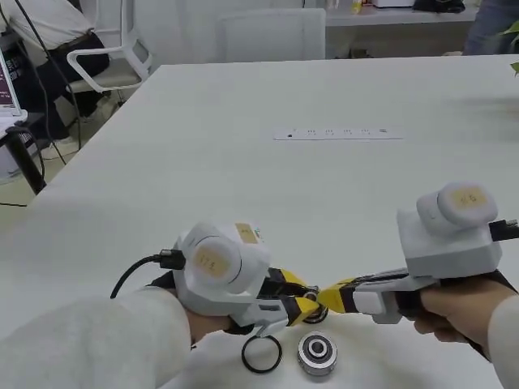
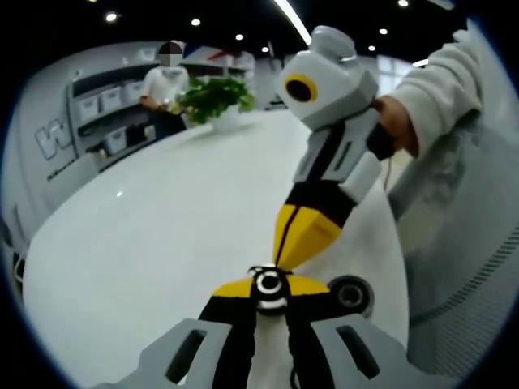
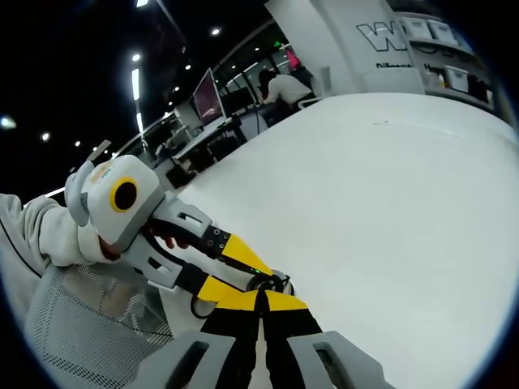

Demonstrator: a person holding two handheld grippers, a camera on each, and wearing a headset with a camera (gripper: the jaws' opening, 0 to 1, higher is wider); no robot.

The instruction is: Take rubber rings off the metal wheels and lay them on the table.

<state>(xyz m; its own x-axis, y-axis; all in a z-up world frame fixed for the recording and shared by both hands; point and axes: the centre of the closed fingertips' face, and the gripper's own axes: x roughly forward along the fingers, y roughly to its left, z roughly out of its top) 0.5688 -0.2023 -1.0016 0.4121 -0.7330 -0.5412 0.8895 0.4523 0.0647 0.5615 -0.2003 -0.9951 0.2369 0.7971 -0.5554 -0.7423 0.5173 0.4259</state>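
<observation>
Clamps a small metal wheel (image 2: 269,285) in the left gripper (image 1: 296,306), closed down onto it, just above the white table (image 1: 243,162) near its front edge. Meets that wheel with the right gripper (image 1: 328,298), pinched to a thin point at the wheel's rim, apparently on its black rubber ring (image 2: 268,268); cannot confirm a true bite on the rubber. Already has one loose rubber ring (image 1: 261,353) lying flat on the table, just beside a bare wheel (image 1: 317,354). Likely risks from here: pulling with too shallow a bite and slipping off the rubber; stretching it hard and letting it snap away across the table; twisting the wheel out of the left grip and dropping it onto the parts below.
</observation>
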